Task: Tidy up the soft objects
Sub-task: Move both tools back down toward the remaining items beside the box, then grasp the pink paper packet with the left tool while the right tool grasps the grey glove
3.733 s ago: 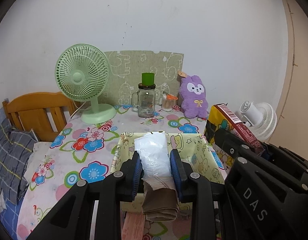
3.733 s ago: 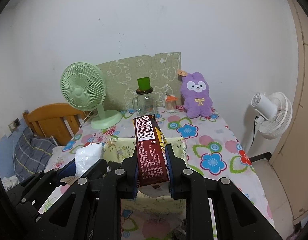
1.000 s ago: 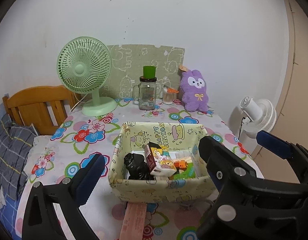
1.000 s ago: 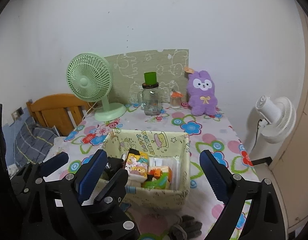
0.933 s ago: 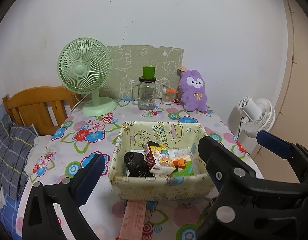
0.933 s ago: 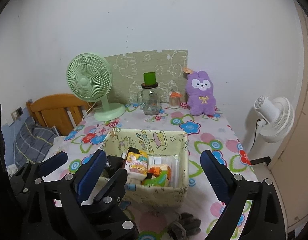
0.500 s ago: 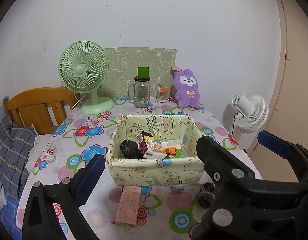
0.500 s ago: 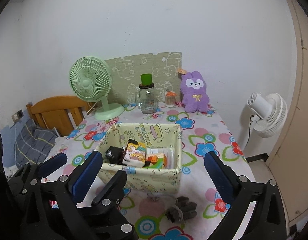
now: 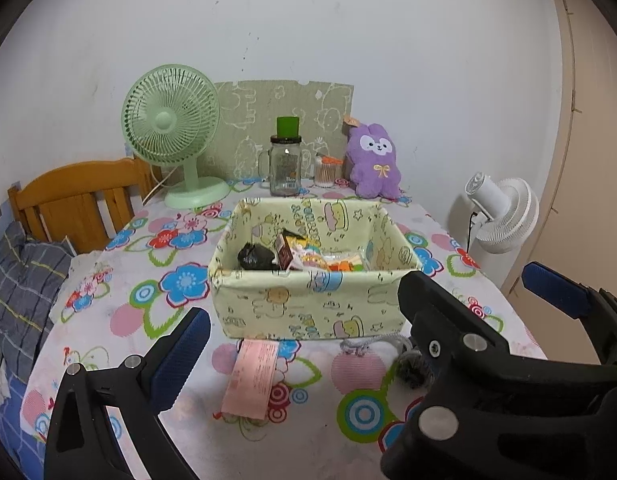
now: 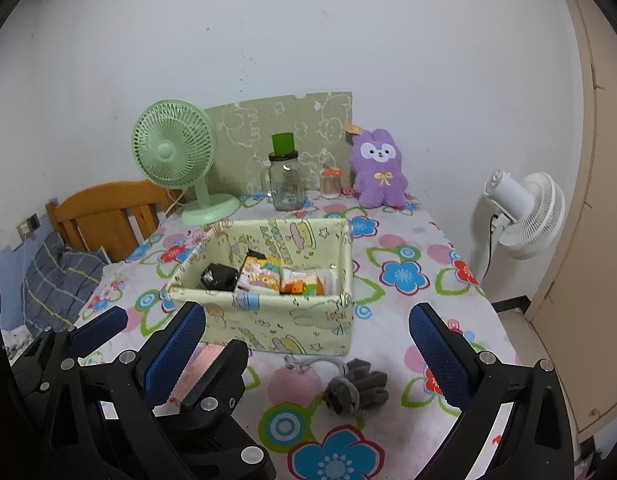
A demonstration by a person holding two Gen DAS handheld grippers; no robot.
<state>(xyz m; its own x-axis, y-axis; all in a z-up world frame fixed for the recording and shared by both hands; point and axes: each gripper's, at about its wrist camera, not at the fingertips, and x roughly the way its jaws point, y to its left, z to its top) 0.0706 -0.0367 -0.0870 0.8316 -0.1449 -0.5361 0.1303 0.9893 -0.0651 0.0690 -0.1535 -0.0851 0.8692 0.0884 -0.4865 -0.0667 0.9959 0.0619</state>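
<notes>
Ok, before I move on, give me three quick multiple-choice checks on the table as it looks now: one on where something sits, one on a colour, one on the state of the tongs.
1. Where does the grey soft item lie?
A. Inside the fabric basket
B. On the tablecloth in front of the fabric basket
C. Beside the green fan

2. What colour is the plush rabbit?
A. Purple
B. Yellow
C. Red

3. How do the right tongs stand?
A. Shut on a snack packet
B. Shut on nothing
C. Open, holding nothing

Answers:
1. B: it rests on the flowered cloth just outside the near wall of the fabric basket.
2. A: its body is purple, with a white face patch.
3. C: the blue pads stand wide apart with only table and basket visible between them.
</notes>
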